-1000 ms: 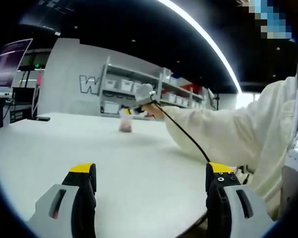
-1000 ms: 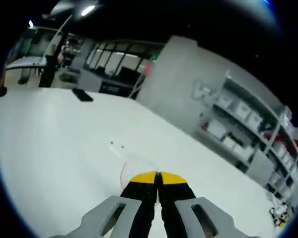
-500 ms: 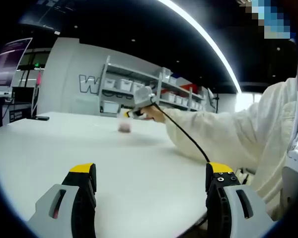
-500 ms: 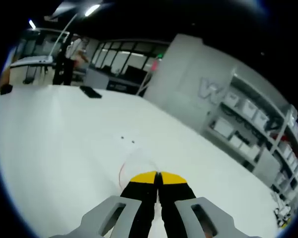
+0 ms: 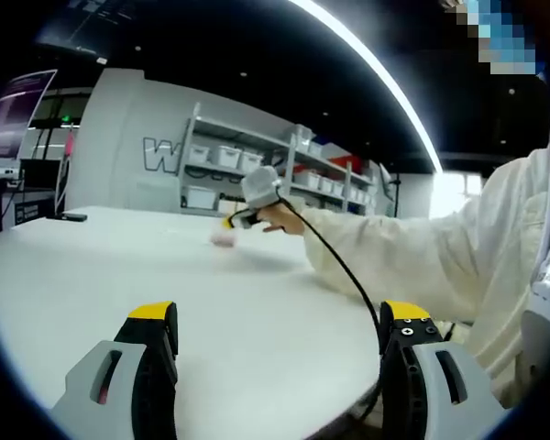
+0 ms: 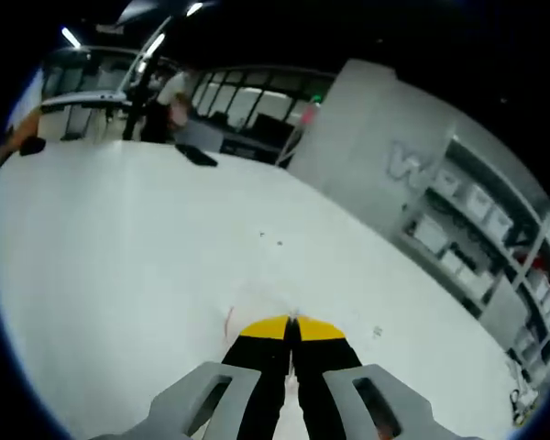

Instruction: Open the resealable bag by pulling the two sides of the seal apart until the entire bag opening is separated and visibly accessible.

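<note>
The right gripper (image 6: 293, 321) has its jaws pressed together on the thin clear bag (image 5: 224, 237), holding it near the table's (image 5: 92, 275) far edge. The left gripper (image 5: 280, 330), jaws spread, waits over the near edge. The bag looks light, limp and slippery; the free seal lip is probably the place to pinch.

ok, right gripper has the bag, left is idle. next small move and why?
Probably bring the left gripper across to the bag and take the free side of the seal. Its jaws stand wide open over the white table, far from the bag, while the right gripper is shut on one edge, so nothing can be pulled apart yet.
</note>
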Demonstrator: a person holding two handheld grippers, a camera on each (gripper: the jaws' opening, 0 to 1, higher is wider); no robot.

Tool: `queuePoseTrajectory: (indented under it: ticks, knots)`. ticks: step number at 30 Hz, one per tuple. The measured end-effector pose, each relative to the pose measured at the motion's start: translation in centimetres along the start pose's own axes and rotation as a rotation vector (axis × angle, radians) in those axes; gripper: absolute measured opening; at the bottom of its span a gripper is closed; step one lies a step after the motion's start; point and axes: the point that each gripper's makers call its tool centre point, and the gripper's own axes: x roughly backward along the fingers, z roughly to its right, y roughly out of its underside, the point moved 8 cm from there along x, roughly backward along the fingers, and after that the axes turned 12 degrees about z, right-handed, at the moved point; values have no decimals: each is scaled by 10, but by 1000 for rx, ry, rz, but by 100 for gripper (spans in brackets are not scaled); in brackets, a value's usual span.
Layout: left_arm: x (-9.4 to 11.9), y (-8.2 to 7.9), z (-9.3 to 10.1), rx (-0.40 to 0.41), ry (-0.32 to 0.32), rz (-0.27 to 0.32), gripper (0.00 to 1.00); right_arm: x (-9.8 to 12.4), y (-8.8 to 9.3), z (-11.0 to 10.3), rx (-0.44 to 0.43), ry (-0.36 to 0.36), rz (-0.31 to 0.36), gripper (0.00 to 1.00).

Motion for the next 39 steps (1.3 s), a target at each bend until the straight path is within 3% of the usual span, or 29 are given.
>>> queuePoseTrajectory:
  ticks: [19,21,30,39]
  knots:
    - [7,-2,11,-10,7,14,90,15,15,-20,-18,-76,-39,0]
    - [10,-3,11,-13,3,20,90,17,15,-21,-23,-78,-45,4]
    - [17,-4,12,-8,-10,37,90,30,4,-26,-73,-82,3,12]
    - [21,-5,19,-14,6,41,90,37,7,-29,-100,-72,20,13]
